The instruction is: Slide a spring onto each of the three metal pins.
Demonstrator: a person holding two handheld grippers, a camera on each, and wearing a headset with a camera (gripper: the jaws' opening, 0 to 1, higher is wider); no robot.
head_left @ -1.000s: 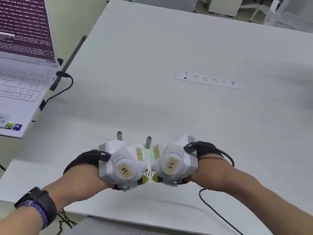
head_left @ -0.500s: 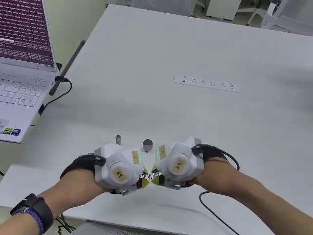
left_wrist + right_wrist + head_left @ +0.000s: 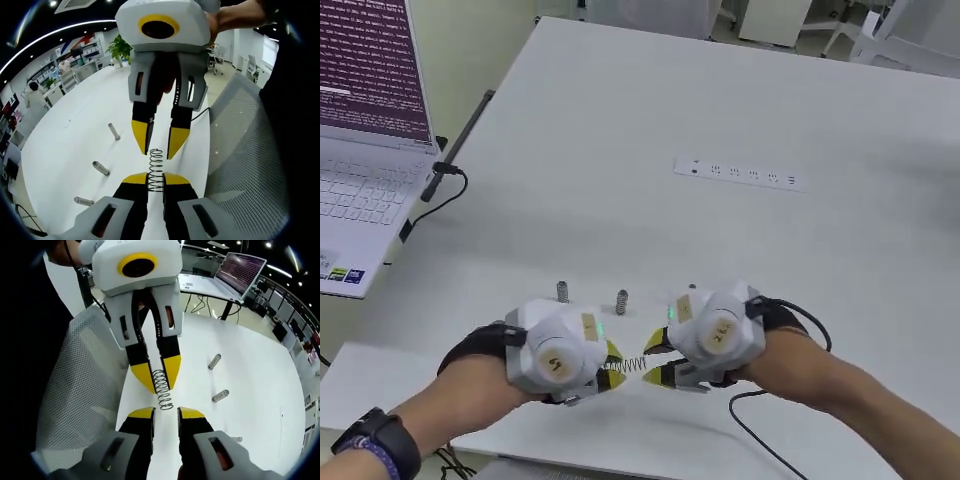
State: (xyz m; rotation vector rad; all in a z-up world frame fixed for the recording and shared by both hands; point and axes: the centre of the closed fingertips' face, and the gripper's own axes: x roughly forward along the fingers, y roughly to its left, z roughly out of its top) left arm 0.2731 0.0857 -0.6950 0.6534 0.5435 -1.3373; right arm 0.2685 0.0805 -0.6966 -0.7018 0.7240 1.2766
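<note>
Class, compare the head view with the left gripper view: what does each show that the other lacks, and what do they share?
The head view adds the laptop and the power strip on the table. The left gripper view adds a mesh chair back and a potted plant. Shared: the spring held in the shut left gripper, the open right gripper at the spring's far end, and two pins already wearing springs.
</note>
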